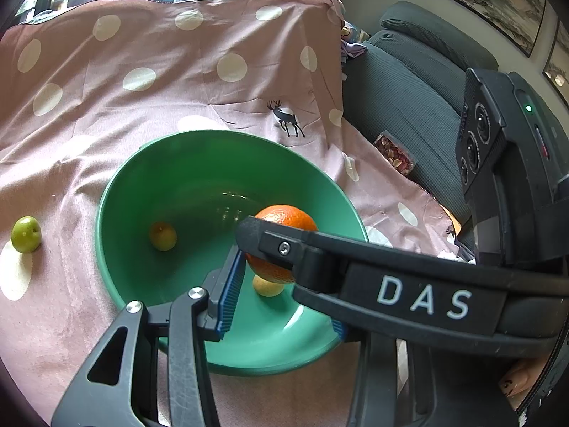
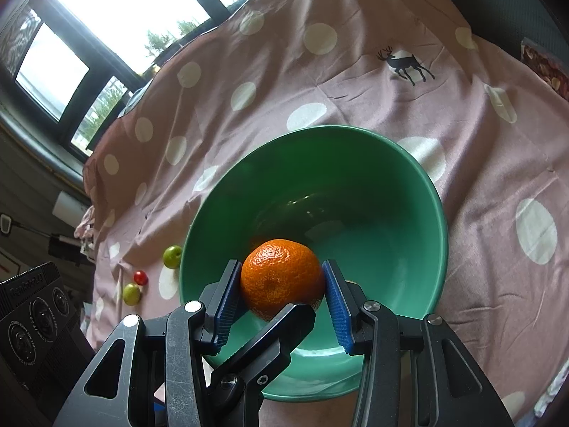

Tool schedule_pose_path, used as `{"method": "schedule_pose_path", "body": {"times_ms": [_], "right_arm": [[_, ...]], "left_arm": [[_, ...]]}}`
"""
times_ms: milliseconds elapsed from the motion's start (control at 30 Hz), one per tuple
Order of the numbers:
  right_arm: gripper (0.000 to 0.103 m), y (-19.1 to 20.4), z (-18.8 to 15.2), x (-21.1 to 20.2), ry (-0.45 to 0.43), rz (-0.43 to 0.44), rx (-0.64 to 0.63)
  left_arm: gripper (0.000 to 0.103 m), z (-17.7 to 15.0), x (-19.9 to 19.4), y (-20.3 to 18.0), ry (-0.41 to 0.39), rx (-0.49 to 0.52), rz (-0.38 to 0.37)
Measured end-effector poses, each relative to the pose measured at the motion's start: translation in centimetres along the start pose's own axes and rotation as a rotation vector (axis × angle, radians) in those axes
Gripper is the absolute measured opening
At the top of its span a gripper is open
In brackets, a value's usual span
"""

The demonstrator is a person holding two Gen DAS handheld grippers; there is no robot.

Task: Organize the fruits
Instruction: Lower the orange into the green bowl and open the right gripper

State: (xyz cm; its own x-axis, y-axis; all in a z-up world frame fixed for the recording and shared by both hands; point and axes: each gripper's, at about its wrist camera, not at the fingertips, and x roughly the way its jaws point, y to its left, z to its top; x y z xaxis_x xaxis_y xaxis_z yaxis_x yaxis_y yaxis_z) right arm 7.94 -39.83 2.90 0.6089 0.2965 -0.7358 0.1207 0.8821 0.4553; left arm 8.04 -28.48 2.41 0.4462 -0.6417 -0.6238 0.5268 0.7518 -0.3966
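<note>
Blue ribbed pads (image 2: 227,299) of the right gripper (image 2: 282,284) clamp the orange (image 2: 281,277) from both sides, holding it above the near part of the green bowl (image 2: 409,178). Left gripper (image 1: 281,284), seen in its own view, also reaches to the orange: one blue pad sits at the fruit's left side, while the other is hidden behind the crossing right gripper, so its grip cannot be determined. Two small yellow fruits (image 1: 163,236) lie inside the bowl; a green fruit (image 1: 26,233) rests on the pink dotted cloth (image 1: 142,114) to the left.
</note>
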Motion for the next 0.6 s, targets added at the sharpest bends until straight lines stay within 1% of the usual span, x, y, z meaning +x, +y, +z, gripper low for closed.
{"method": "schedule_pose_path", "body": {"times_ms": [600], "right_arm": [[0.048,-0.09,-0.10,0.15,0.001,-0.001,0.002]], "left_arm": [[0.042,-0.02,0.17,0.18,0.005,-0.009,-0.001]]}}
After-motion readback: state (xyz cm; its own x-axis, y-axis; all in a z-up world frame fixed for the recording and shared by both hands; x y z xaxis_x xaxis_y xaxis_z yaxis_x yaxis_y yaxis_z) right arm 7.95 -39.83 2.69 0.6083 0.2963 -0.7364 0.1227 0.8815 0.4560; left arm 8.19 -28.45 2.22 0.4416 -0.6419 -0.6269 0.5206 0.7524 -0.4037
